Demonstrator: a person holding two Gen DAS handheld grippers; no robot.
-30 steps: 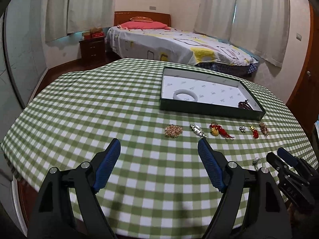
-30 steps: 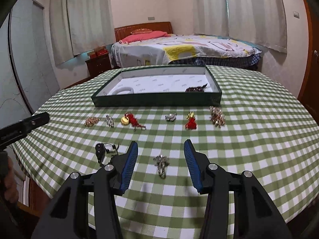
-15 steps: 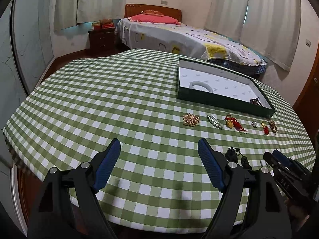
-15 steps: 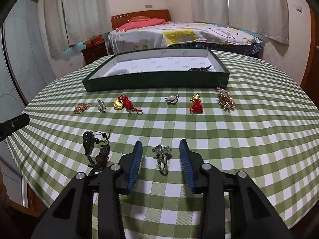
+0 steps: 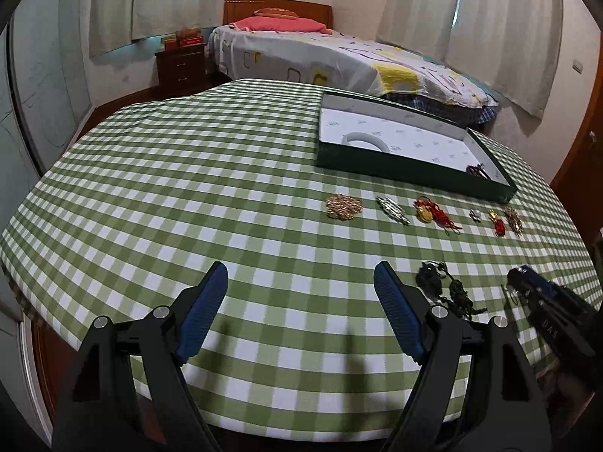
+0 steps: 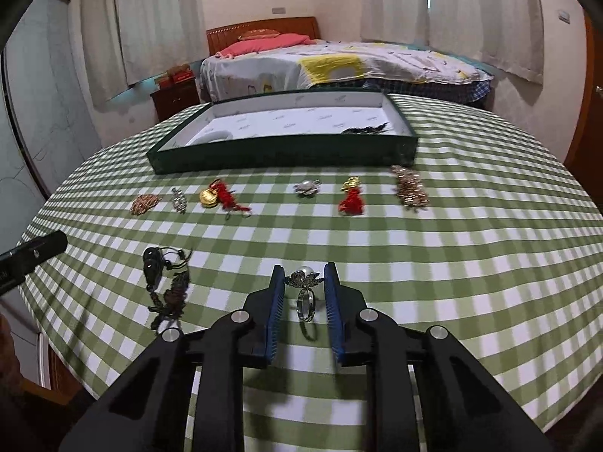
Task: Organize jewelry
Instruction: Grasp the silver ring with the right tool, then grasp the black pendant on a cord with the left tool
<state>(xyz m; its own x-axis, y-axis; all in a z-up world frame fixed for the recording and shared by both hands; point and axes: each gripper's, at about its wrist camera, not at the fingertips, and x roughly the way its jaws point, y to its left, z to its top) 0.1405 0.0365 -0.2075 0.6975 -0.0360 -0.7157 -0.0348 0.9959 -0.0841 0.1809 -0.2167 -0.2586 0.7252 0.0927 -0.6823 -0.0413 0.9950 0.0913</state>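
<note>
A: Any writing you can read?

B: Very little. The right gripper (image 5: pixel 522 277), seen from the left wrist view, has pale letters on its black body, too small to make out. The white lining of the green tray (image 6: pixel 409 143) carries a faint repeated print, also unreadable.

A: And the piece being worked on?

B: A silver ring (image 6: pixel 305 293) with a pearl and leaf-like petals on top, its band toward the camera. It lies on the checked tablecloth (image 5: pixel 188 188), well on the near side of the tray, between the right gripper's (image 6: pixel 301 290) blue pads (image 6: pixel 277 301). The jaws are closing around it; the petals look just at the pads, but I cannot tell if they press yet.

A: The other tongs?

B: The left gripper (image 5: pixel 301 293) stands wide open over bare cloth, nothing between its fingers.

A: What else is near the tray?

B: A row just in front of it: gold chain (image 6: pixel 145 203), silver brooch (image 6: pixel 179 199), gold-and-red charm (image 6: pixel 222 196), pearl brooch (image 6: pixel 307 187), red tassel charm (image 6: pixel 352 199), gold cluster (image 6: pixel 409 188). A dark cord pendant (image 6: pixel 166 282) lies left of the ring. In the tray are a white bangle (image 5: pixel 363 139) and a dark beaded piece (image 6: pixel 365 129).

A: Changed from a second ago?

B: The right jaws were far wider around the ring then; the left has kept the same gap.
</note>
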